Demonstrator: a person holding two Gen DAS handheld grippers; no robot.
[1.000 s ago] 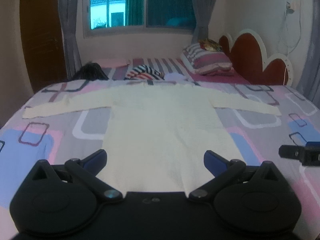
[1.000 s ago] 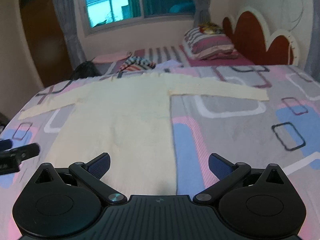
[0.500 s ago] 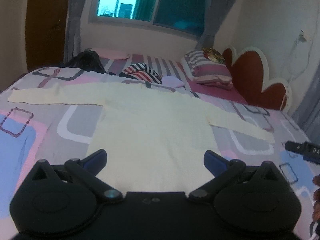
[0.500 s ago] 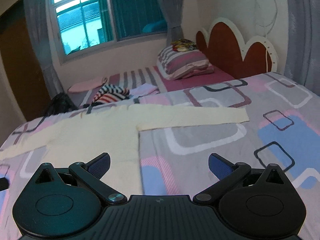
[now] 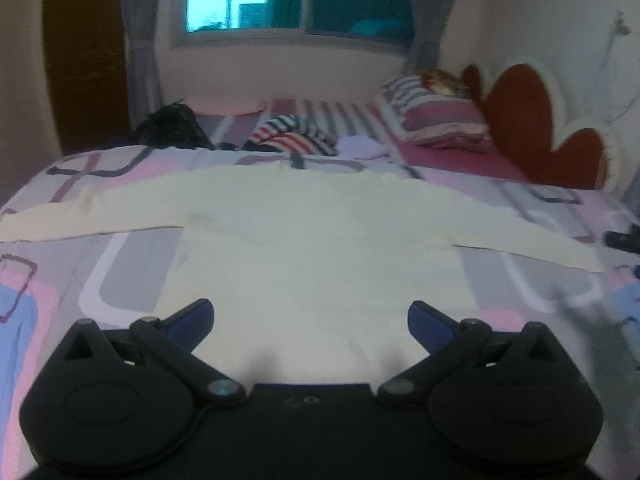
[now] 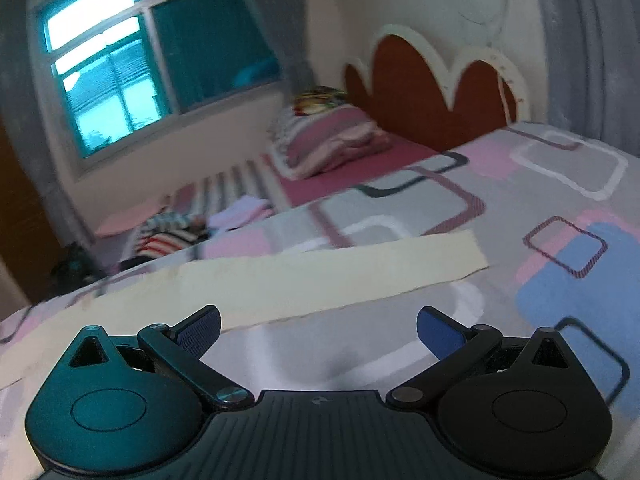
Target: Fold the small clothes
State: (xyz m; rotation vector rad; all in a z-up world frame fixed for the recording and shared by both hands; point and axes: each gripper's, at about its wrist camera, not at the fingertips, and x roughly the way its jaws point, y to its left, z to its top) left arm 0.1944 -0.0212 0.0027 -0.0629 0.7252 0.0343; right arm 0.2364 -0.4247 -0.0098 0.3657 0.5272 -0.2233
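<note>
While both tongs, left [image 5: 311, 316] and right [image 6: 319, 326], hang released, the sweater [image 5: 320, 248] lies flat. If we pinch its sleeve [image 6: 340, 272] deep, we may catch the bedspread [image 6: 540, 184] too.

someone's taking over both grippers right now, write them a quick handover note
Left gripper: open, empty, over the lower body of the cream top.
Right gripper: open, empty, aimed at the top's right sleeve.
Top: lies flat on the bed, both sleeves spread out sideways.
Done: the top is spread out; no fold made.
Left: all the folding. The right sleeve looks like the likely first grab, folded in across the body.
</note>
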